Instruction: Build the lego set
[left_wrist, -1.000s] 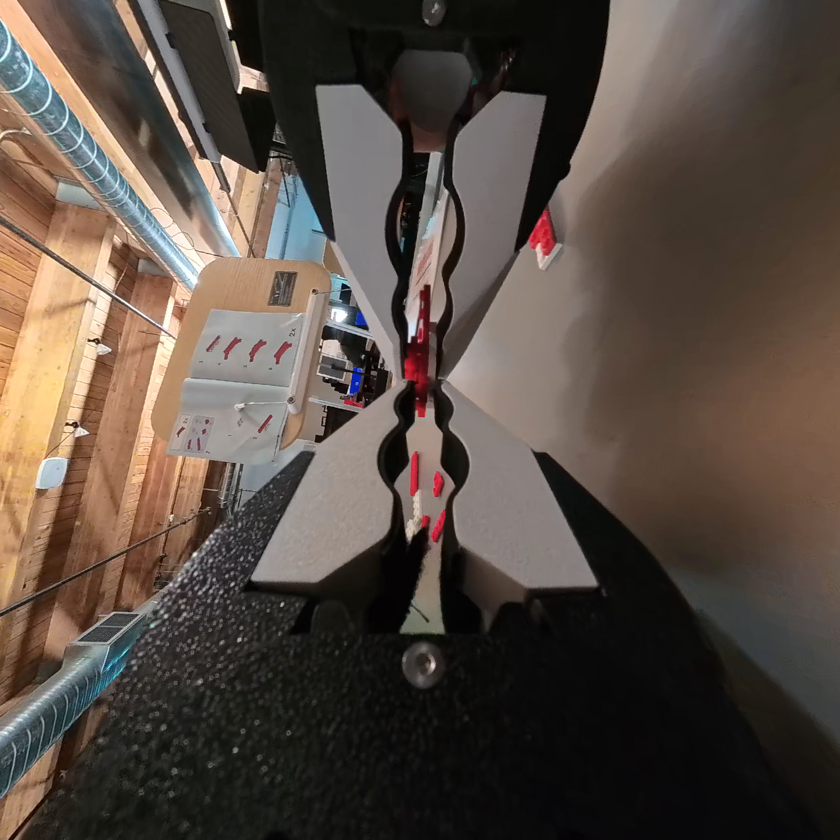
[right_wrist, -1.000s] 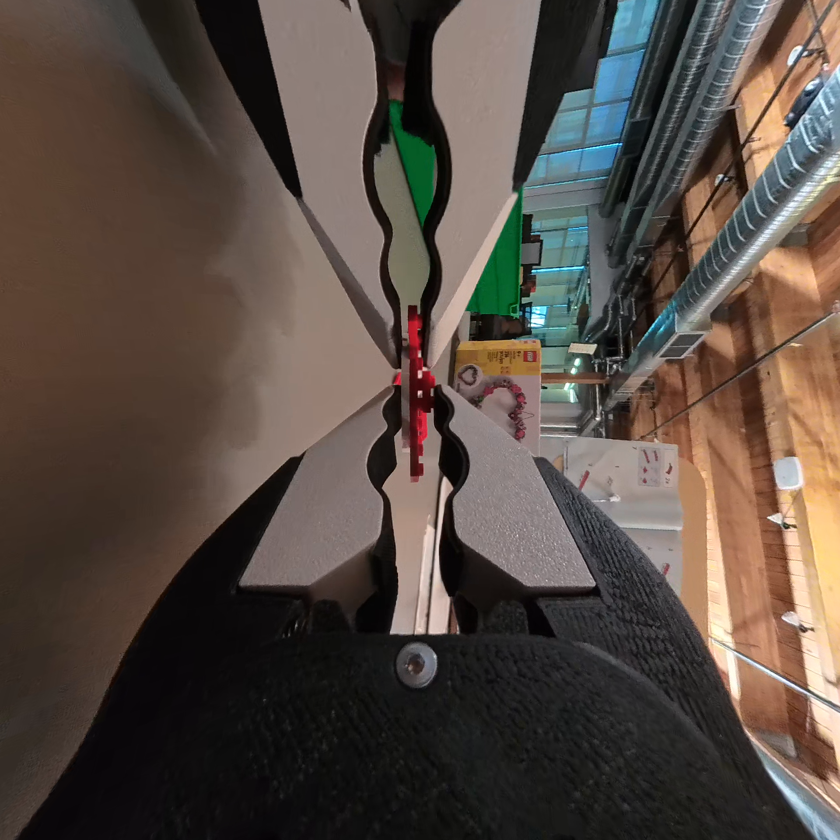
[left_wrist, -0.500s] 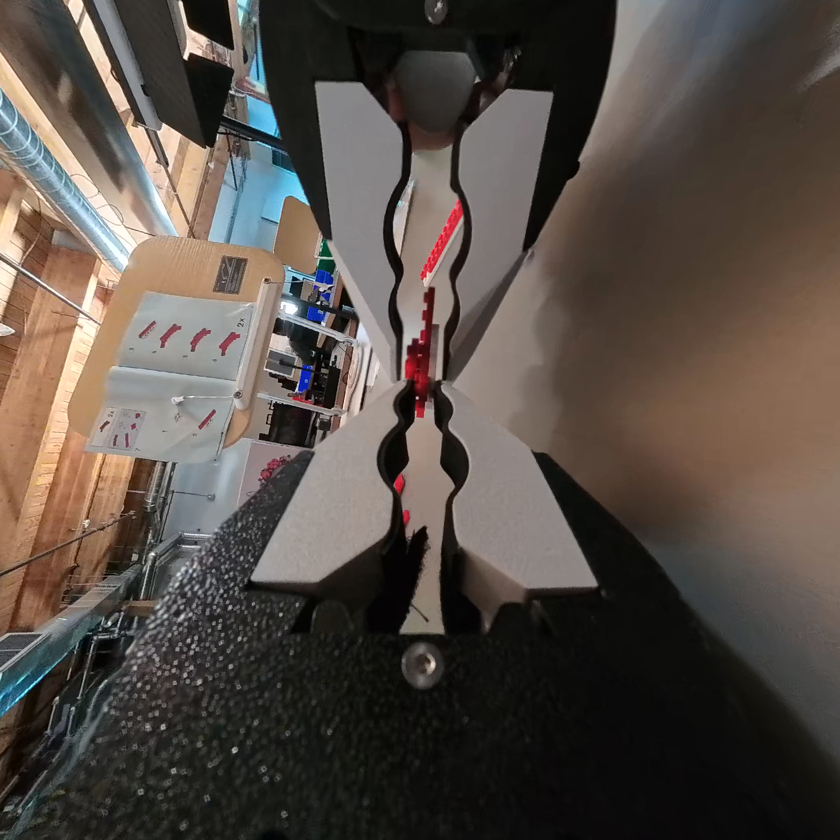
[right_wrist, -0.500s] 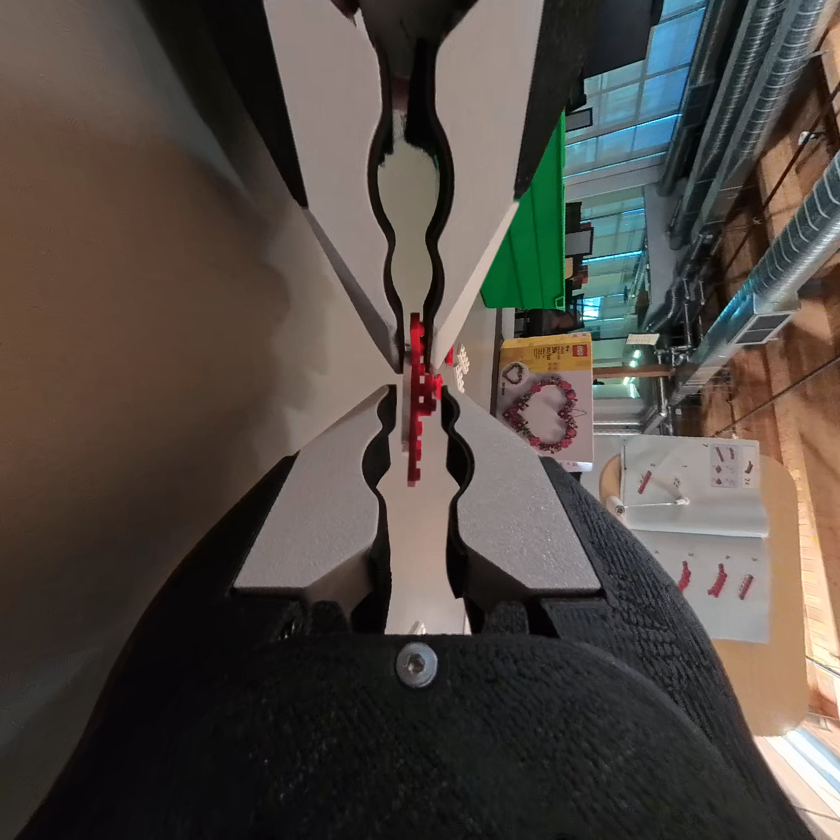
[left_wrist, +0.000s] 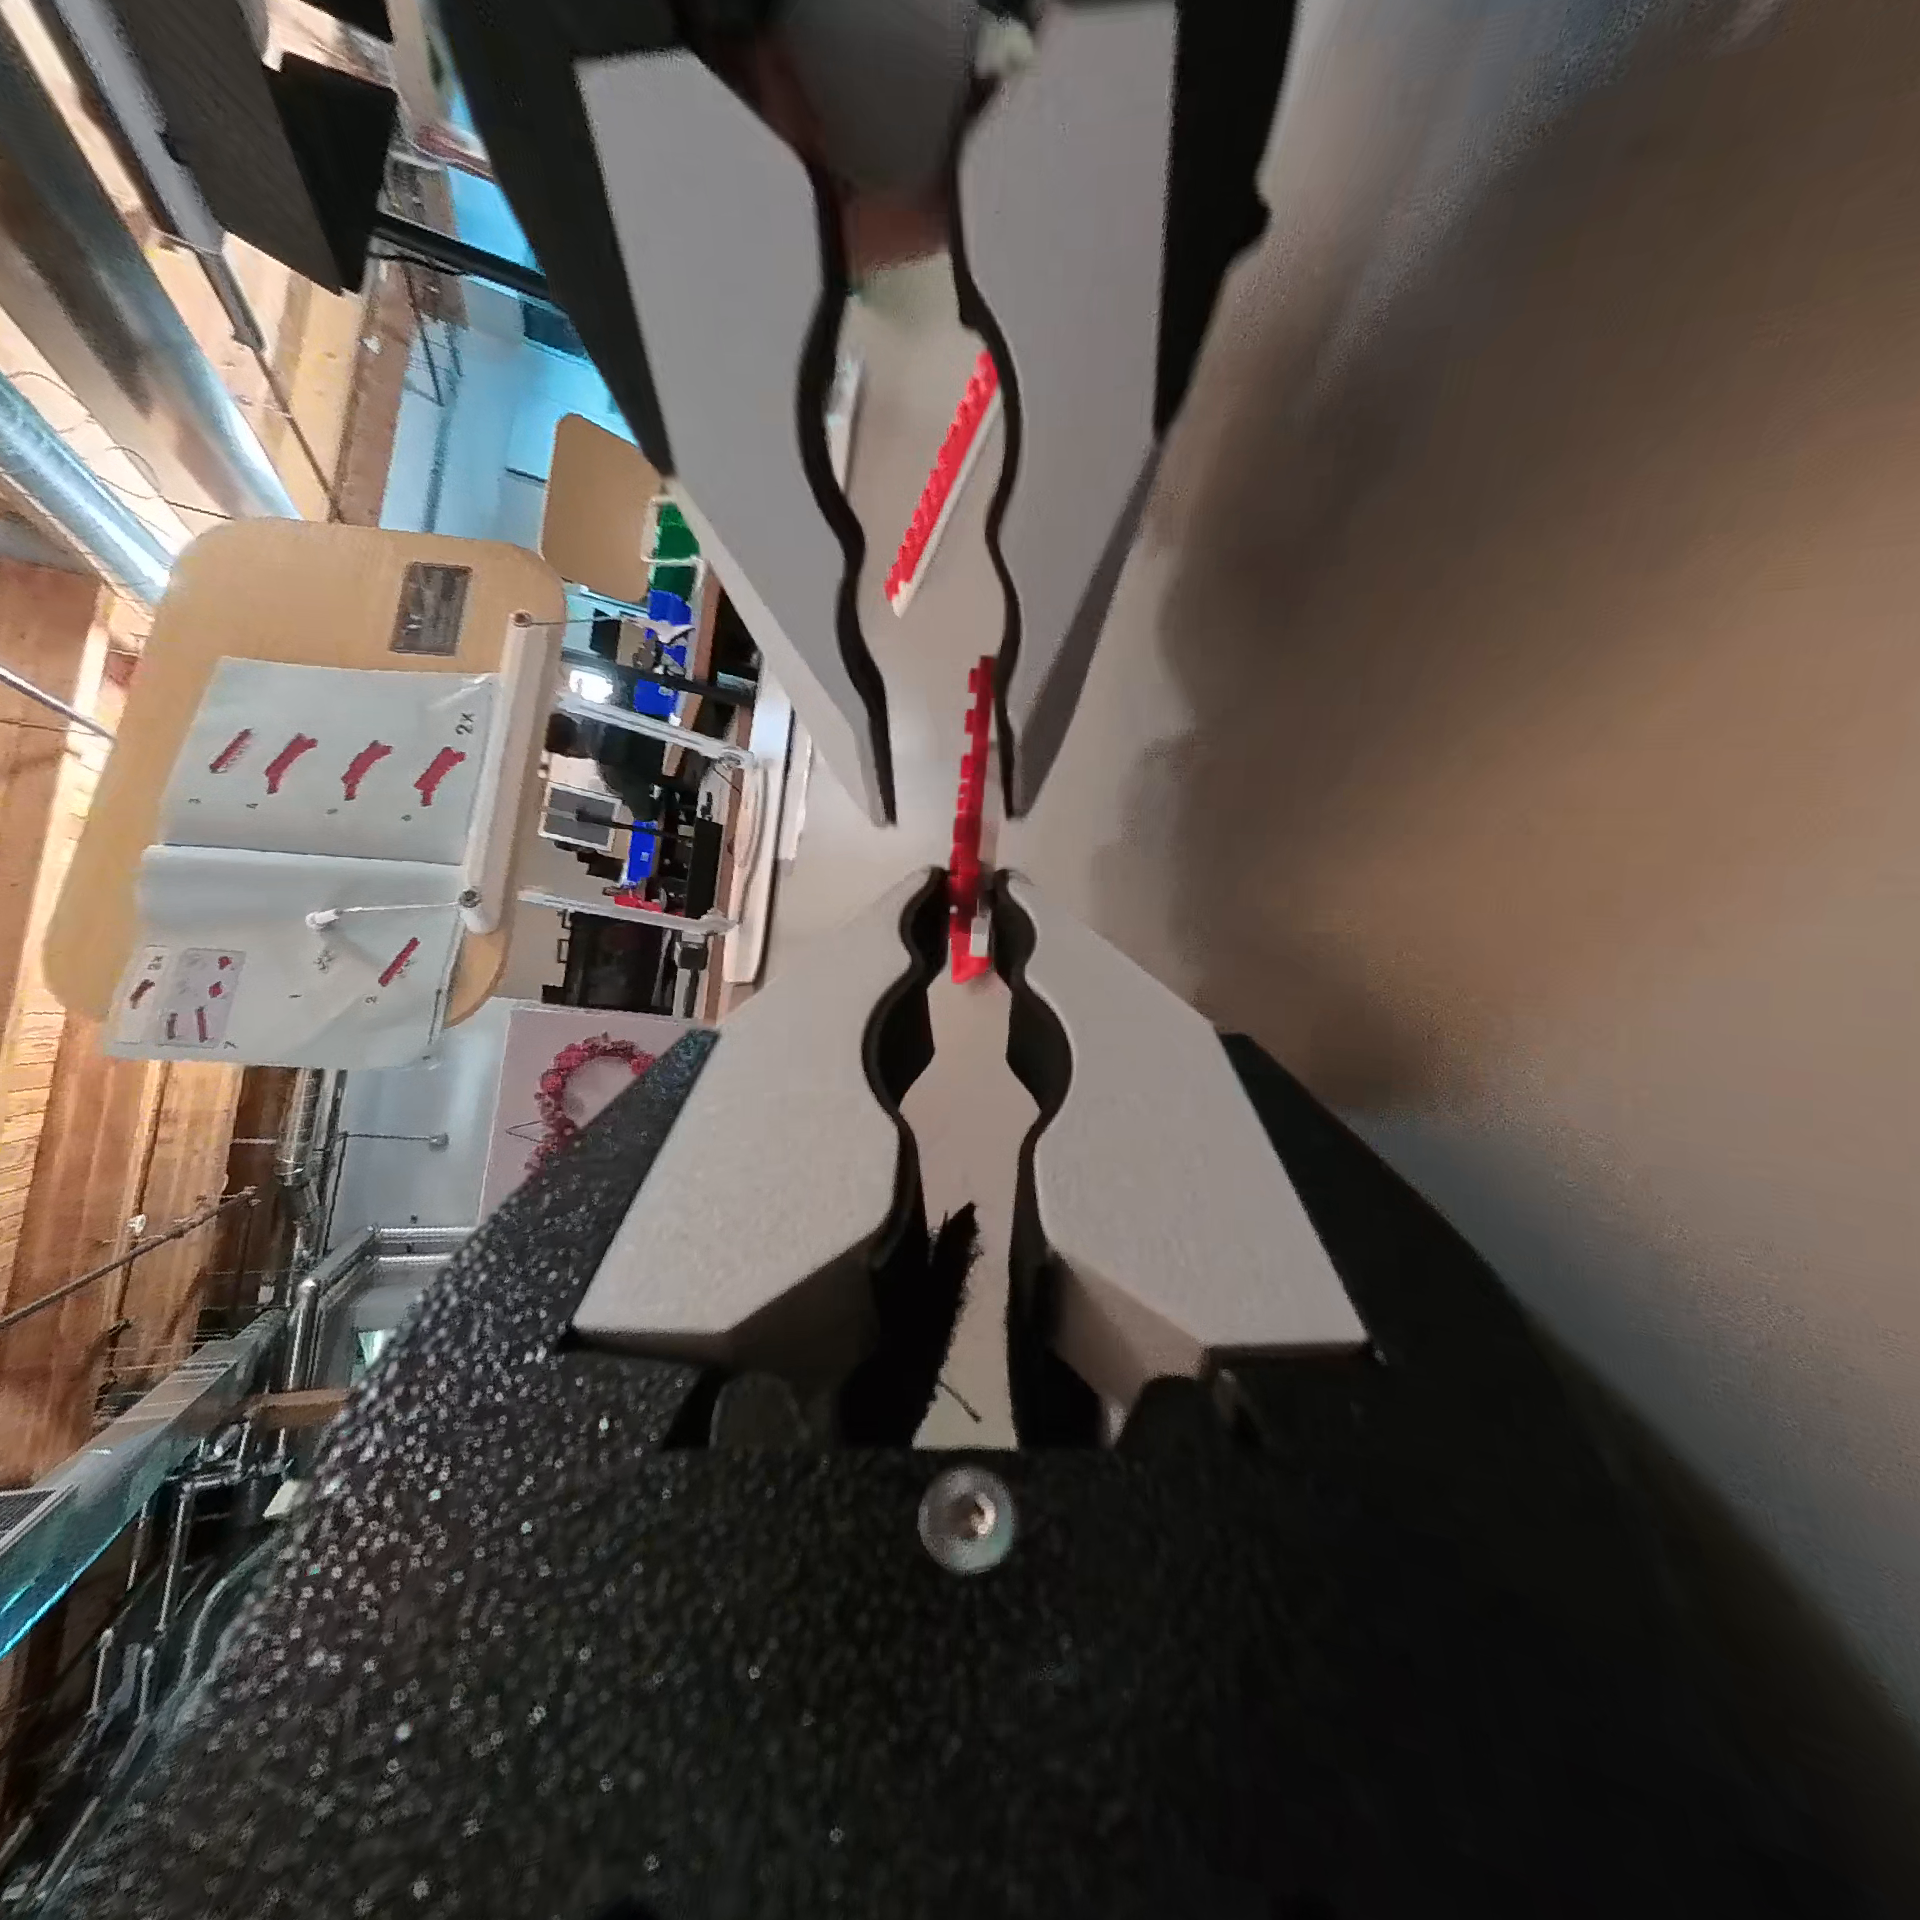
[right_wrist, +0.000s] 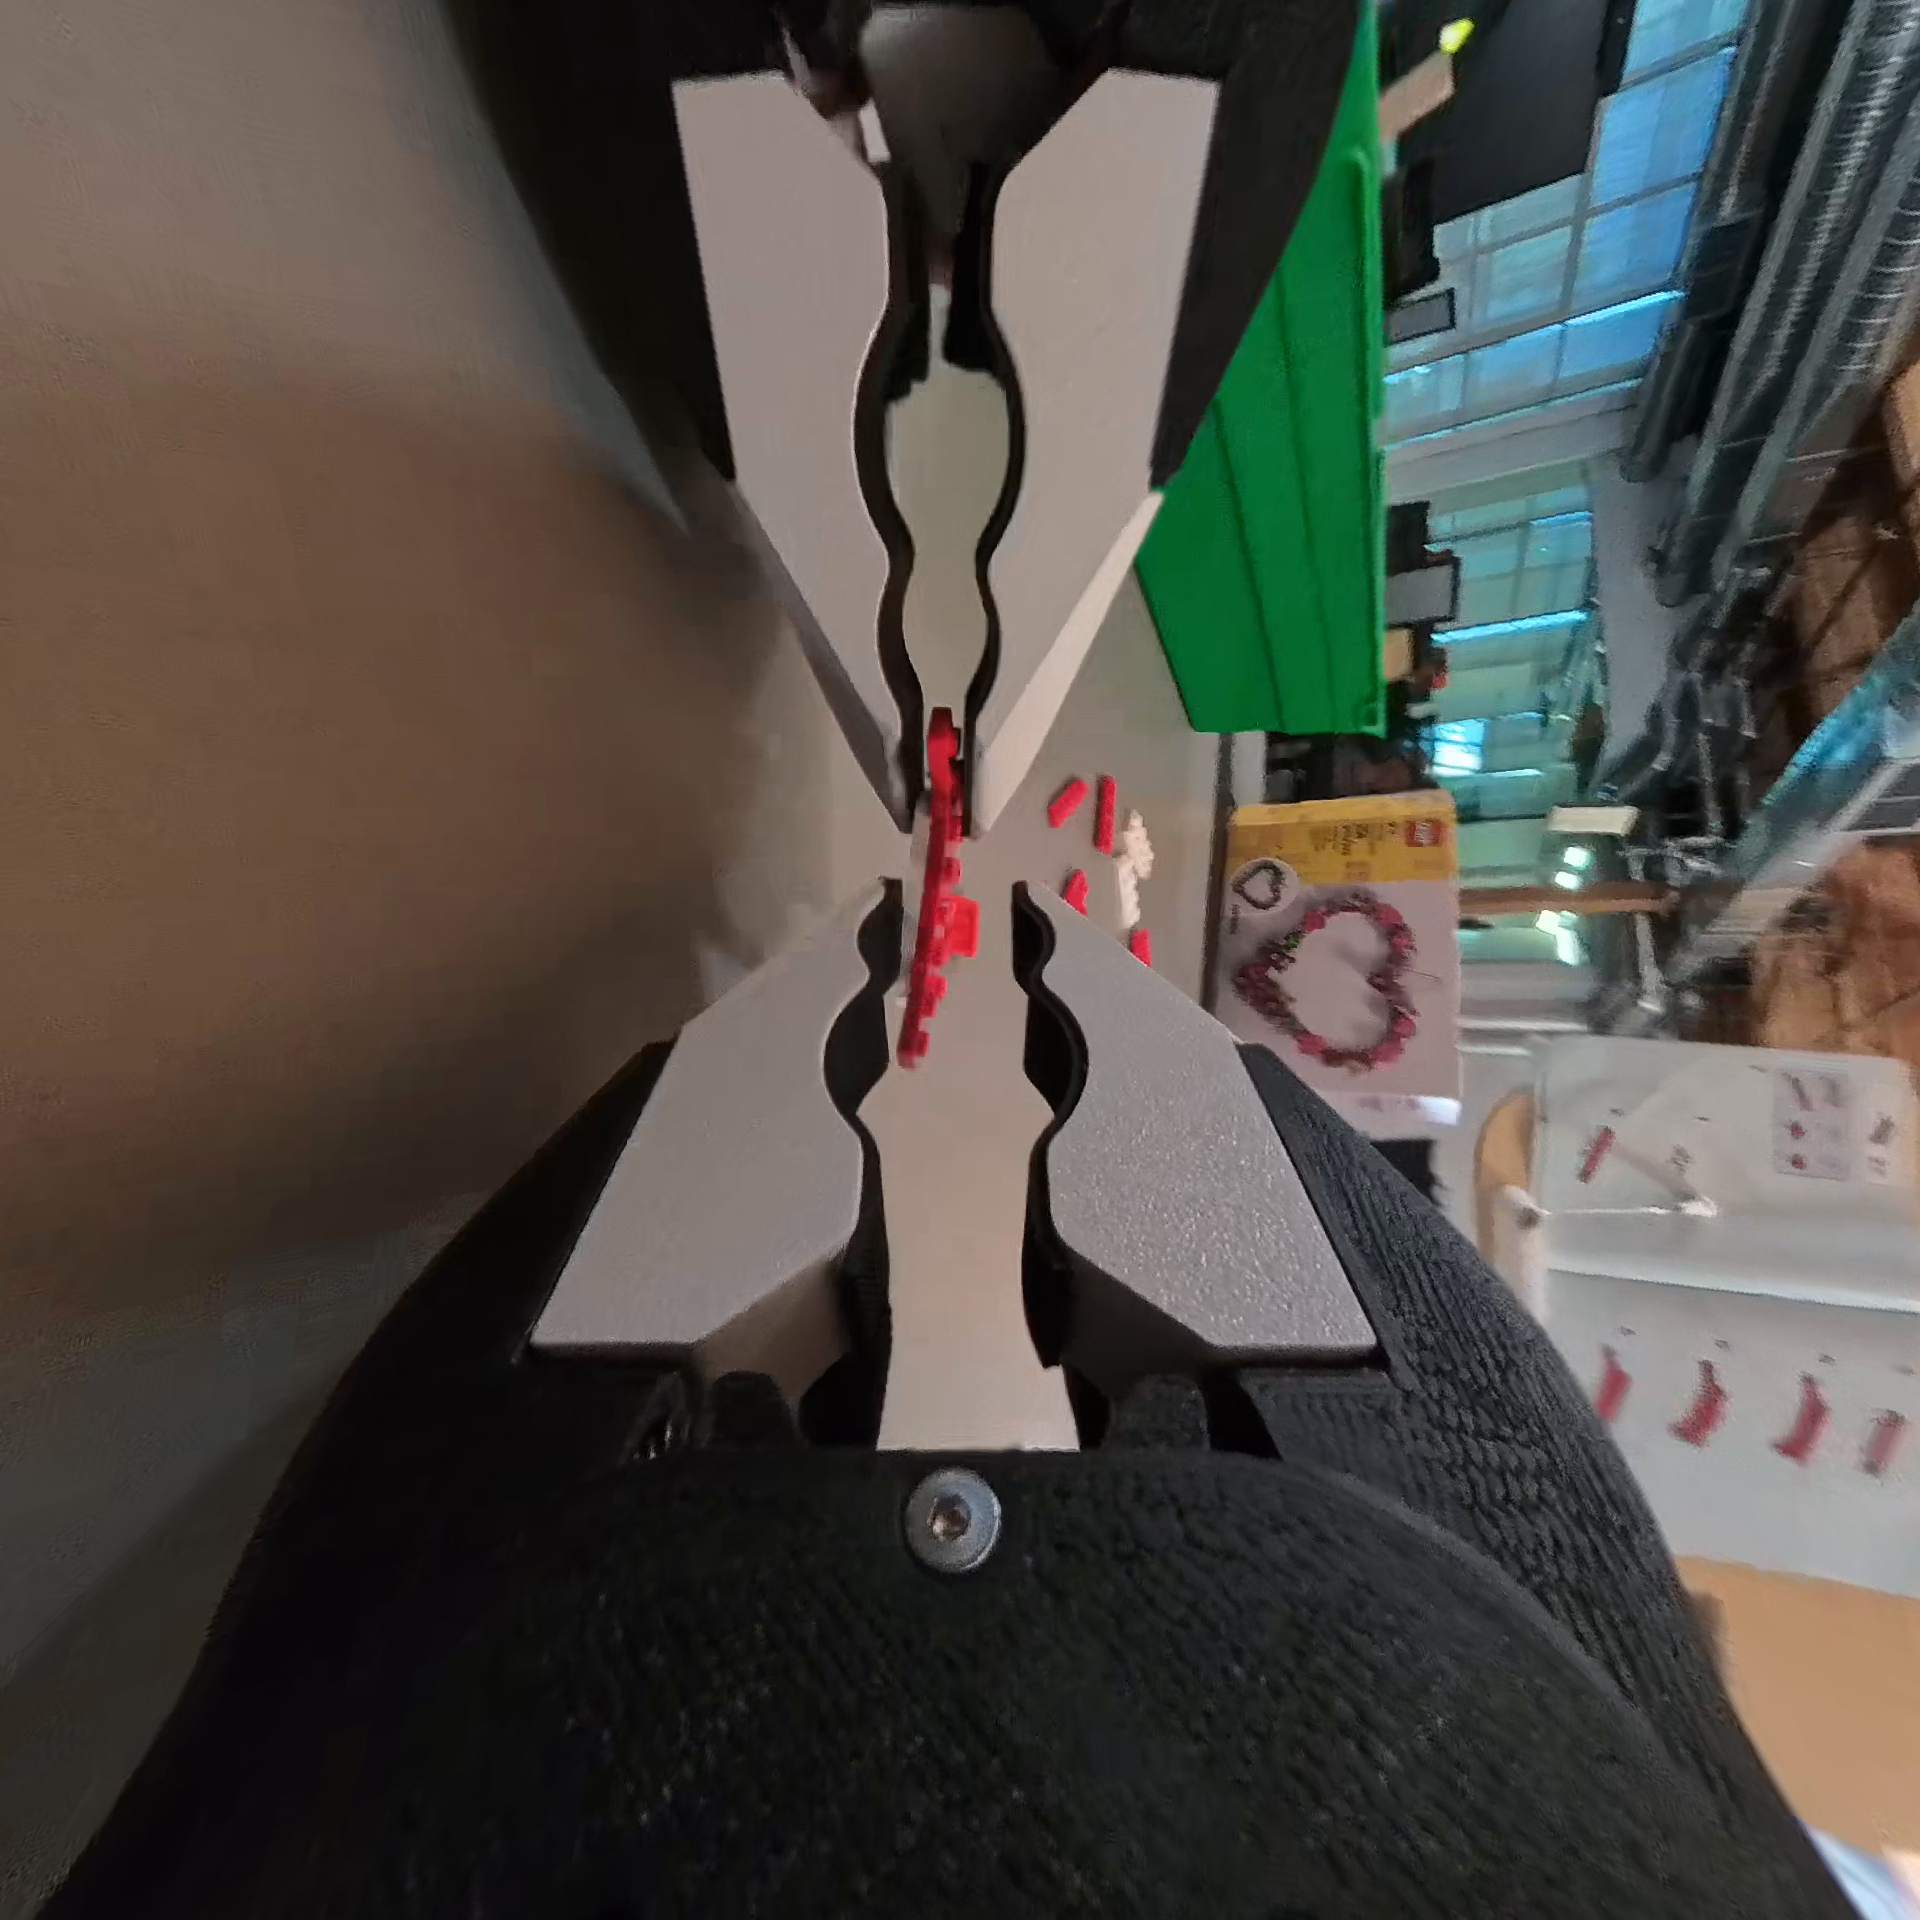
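Two grippers meet tip to tip near grey table (left_wrist: 1507, 727). Left gripper (left_wrist: 968, 881) nearly closed, pinching thin red lego strip (left_wrist: 969, 831). Right gripper (right_wrist: 951, 888) slightly parted, strip loose in its gap. Spare red bricks (right_wrist: 1081, 821) on table.

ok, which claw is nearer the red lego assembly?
Left. The left claw is shut on one end of the red lego assembly. The right claw is open around the other end, not clamping it.
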